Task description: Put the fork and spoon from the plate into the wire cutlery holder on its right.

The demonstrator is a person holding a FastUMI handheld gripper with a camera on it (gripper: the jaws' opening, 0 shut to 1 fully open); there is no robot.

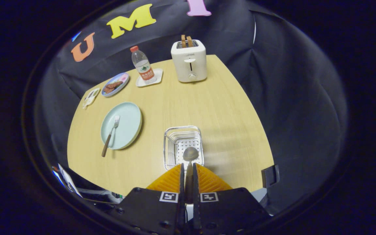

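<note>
Jaws pinch spoon (190, 155) over wire holder (183, 147).

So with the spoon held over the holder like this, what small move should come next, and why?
Probably lower a little, then open the jaws. The gripper is shut on the spoon, whose bowl already hangs over the wire cutlery holder, so releasing should drop it inside. The fork lies on the plate, waiting its turn.

Dim booth, evenly lit table (207, 107) sharp, soft shadows, strong fisheye bending at edges.
</note>
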